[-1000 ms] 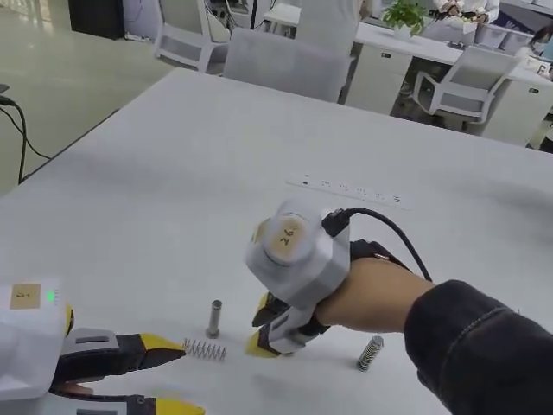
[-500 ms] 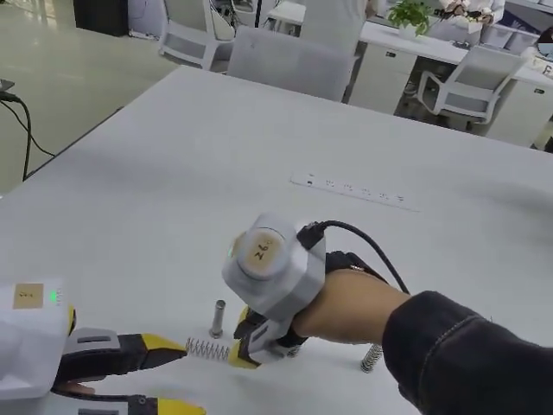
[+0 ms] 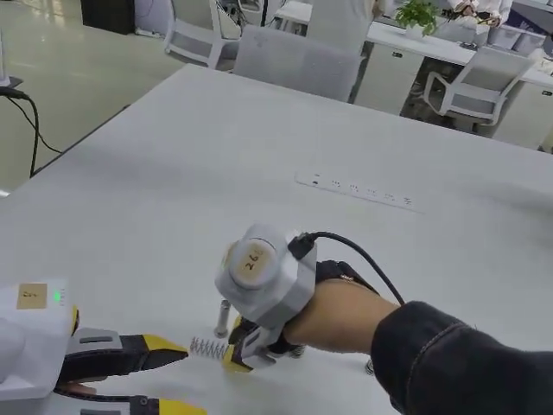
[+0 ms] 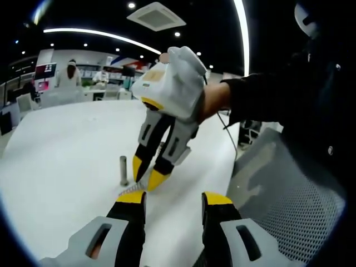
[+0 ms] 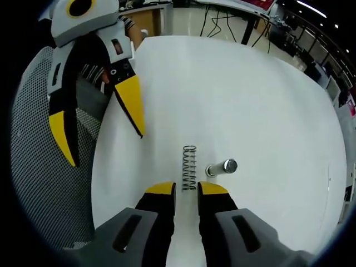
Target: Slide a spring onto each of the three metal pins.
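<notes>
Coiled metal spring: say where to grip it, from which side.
Probably grip the coiled metal spring at the end nearest the right tongs, across the coils, coming along its length: it lies flat, leaving the far end free for the upright metal pin.

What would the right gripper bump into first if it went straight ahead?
The spring, lying on the table right at the tips of the right gripper. The metal pin stands just beside that line, probably missed.
</notes>
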Demonstrator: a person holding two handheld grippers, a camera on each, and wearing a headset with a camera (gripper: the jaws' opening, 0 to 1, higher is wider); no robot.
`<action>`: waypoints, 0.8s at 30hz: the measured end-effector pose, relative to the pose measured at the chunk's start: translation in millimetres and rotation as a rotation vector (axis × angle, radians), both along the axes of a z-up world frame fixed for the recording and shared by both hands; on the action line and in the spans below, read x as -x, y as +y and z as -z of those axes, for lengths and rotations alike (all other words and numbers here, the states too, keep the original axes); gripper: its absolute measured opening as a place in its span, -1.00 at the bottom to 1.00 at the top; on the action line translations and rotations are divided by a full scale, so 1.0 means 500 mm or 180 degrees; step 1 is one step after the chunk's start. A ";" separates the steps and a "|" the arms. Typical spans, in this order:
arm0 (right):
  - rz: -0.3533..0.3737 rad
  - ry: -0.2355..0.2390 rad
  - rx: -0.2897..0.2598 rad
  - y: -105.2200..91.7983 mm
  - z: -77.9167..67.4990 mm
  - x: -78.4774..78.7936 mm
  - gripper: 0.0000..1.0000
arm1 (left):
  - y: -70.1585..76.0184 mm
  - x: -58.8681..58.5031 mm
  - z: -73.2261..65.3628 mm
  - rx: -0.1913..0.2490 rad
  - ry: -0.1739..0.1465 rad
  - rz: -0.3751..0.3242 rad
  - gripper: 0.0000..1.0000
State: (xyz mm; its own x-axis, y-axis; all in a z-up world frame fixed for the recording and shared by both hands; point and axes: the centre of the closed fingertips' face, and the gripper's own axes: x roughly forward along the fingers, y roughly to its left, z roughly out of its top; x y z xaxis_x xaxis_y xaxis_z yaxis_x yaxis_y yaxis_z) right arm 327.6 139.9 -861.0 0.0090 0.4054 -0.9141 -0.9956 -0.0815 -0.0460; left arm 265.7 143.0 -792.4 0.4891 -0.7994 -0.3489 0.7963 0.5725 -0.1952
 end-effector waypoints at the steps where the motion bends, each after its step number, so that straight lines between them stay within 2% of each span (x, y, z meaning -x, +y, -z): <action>1: -0.0001 0.0004 0.0005 0.000 0.002 0.000 -0.74 | 0.000 0.000 0.000 0.0001 0.0001 -0.0001 -0.33; 14: -0.0016 -0.0009 0.0029 0.001 0.011 0.000 -0.84 | 0.004 0.000 0.001 -0.0011 0.0006 -0.0018 -0.33; 24: -0.0010 -0.0054 0.0003 -0.002 -0.001 0.000 -0.84 | 0.006 -0.001 0.002 -0.0024 0.0011 -0.0023 -0.33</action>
State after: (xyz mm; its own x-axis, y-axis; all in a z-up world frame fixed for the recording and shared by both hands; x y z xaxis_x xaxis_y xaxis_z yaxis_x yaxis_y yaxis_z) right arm 327.8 138.7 -860.7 0.0233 0.4045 -0.9142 -0.9944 -0.0848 -0.0629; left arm 266.1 146.0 -793.6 0.4936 -0.7932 -0.3566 0.7915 0.5797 -0.1937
